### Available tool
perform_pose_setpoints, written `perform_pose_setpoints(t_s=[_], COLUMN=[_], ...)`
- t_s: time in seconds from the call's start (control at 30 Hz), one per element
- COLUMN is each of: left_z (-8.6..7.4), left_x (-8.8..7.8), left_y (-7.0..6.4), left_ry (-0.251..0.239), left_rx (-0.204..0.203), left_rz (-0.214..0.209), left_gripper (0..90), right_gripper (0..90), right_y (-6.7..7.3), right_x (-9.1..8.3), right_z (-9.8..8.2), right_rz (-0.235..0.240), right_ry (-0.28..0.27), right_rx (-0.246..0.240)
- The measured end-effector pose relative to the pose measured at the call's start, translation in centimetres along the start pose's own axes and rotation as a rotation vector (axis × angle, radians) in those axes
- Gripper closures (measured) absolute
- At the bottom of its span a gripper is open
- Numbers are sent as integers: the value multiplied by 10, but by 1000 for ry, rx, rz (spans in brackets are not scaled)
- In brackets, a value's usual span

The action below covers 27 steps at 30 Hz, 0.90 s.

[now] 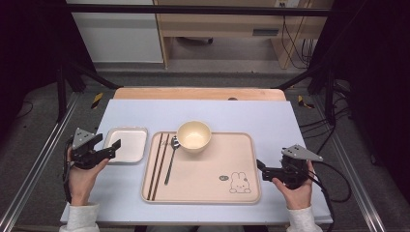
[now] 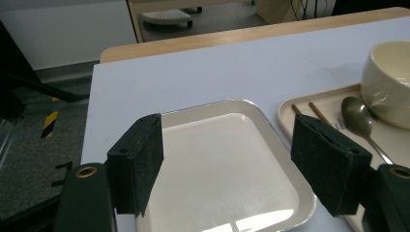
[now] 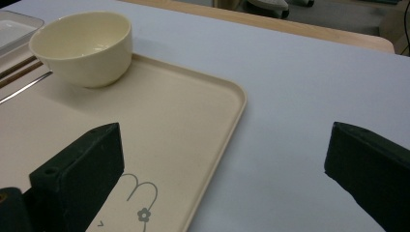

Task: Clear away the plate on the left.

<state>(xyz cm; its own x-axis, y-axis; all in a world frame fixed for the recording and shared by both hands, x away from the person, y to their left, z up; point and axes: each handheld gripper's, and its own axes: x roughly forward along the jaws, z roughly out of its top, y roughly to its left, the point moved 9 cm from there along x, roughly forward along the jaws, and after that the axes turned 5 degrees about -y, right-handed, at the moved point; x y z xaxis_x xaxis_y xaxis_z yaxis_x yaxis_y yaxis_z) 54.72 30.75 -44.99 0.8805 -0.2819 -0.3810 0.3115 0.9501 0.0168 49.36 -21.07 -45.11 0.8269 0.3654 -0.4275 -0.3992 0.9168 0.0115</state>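
Observation:
A beige tray (image 1: 203,179) with a rabbit drawing lies mid-table. On it stand a cream bowl (image 1: 193,136), a metal spoon (image 1: 170,158) and a pair of brown chopsticks (image 1: 158,164). Left of the tray sits a small white square plate (image 1: 128,144). My left gripper (image 1: 115,146) hovers at the plate's left edge; its jaws stand open, and the plate (image 2: 217,193) shows between and beyond them with the pads off it. My right gripper (image 1: 259,167) is open too, held at the tray's right rim (image 3: 232,125) with nothing between its jaws. The bowl (image 3: 84,46) stands farther off.
A pale blue mat (image 1: 270,121) covers the wooden table (image 1: 198,93). Bare mat lies right of the tray and behind it. Dark frame posts (image 1: 60,92) flank the table, and cables (image 1: 333,179) trail at the right.

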Motion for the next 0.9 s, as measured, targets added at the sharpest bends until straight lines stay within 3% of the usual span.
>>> perform_pose_setpoints(t_s=[0.27, 0.6, 0.9], left_z=[-13, -30, -41], left_x=[15, 29, 39], left_y=[21, 35, 45], left_ry=[60, 119, 157], left_rx=[-9, -24, -11], left_rz=[46, 72, 91], left_gripper=[265, 274, 303], right_gripper=[7, 8, 8], right_y=[0, 0, 3], right_x=[0, 0, 3], right_z=[0, -1, -3], right_rz=[-1, 3, 8], right_ry=[2, 1, 10], right_rx=[-2, 0, 0])
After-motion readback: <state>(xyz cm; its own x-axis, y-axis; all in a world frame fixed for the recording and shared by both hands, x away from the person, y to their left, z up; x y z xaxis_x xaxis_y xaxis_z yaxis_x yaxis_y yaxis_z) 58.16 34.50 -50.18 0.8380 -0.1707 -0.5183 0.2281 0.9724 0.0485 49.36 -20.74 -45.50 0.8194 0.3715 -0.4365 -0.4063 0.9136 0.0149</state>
